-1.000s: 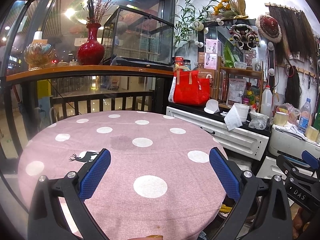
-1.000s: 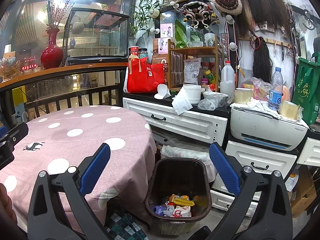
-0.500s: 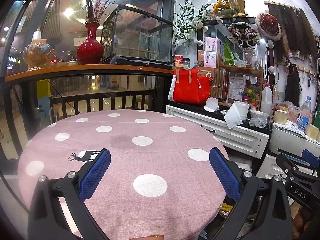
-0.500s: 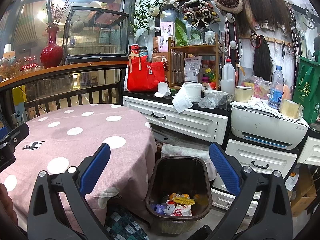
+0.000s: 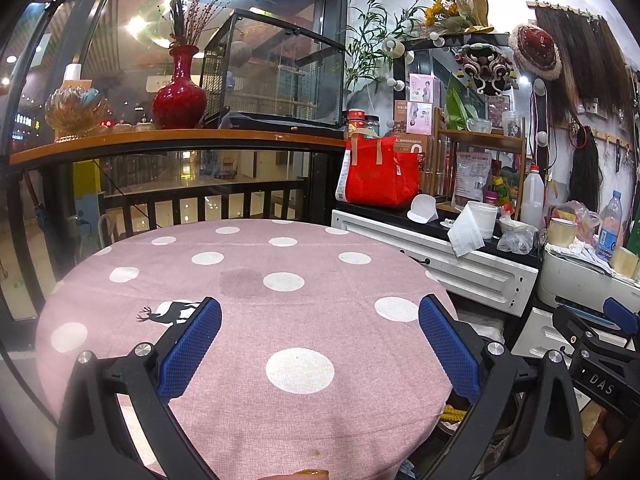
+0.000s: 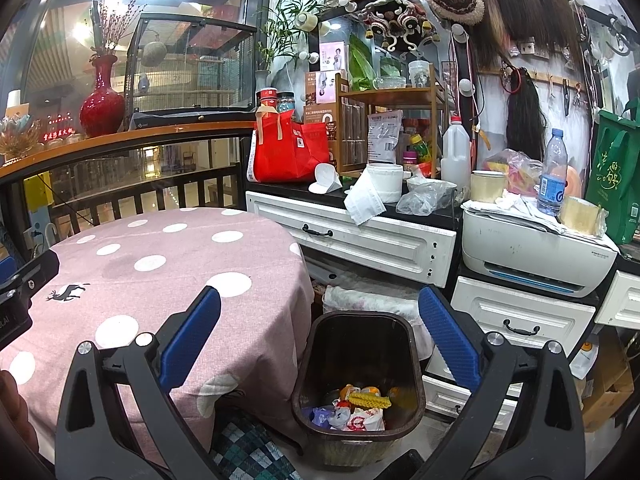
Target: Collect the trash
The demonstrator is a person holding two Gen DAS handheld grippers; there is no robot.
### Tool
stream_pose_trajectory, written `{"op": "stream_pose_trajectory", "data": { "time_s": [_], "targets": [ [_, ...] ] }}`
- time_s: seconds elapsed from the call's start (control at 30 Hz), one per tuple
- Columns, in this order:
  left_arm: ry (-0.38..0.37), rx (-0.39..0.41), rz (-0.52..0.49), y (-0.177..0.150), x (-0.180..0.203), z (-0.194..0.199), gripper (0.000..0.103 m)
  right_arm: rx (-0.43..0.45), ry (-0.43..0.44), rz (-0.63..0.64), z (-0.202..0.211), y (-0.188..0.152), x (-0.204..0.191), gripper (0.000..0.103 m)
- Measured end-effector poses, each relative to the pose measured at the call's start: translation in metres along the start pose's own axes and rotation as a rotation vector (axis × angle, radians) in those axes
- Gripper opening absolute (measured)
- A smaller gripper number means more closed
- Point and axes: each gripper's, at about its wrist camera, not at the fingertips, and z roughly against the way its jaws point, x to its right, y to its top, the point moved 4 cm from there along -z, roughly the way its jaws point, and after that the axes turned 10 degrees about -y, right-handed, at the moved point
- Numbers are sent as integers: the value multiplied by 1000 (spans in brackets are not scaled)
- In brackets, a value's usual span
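**Both grippers empty, bin below the right one**

I've got the left gripper (image 5: pixel 320 344) hanging over the pink polka-dot table (image 5: pixel 256 280), its blue pads spread wide with nothing between them. I see only cloth there: white dots, a small deer print, a faint dark stain further back. No litter on the part I can see.

The right gripper (image 6: pixel 320 334) is also spread wide and holds nothing. It looks down past the table's right edge at the brown trash bin (image 6: pixel 360 432) on the floor, which sits low between its fingers and a touch to the right of centre. The bin's long axis runs away from me, near to far. Inside it lie crumpled wrappers (image 6: pixel 352 416) and a yellow ridged piece (image 6: pixel 368 400).

So the right hand is plainly nearer the bin; the left view catches only a sliver of yellow at the table's right edge, behind its own finger. The left view, in turn, gives me the whole tabletop, which the right view shows only in part.

My read: collection looks about finished, unless the tissue (image 6: pixel 362 200) draped over the counter's edge counts; that lies far and right.
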Motion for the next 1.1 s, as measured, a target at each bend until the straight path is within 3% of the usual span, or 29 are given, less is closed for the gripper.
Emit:
{"op": "stream_pose_trajectory", "data": {
  "time_s": [1.1],
  "targets": [
    [-2,-25,-13,-5,1,-7,97,-9,1,-1,-1,-1,-1,98]
  ]
}}
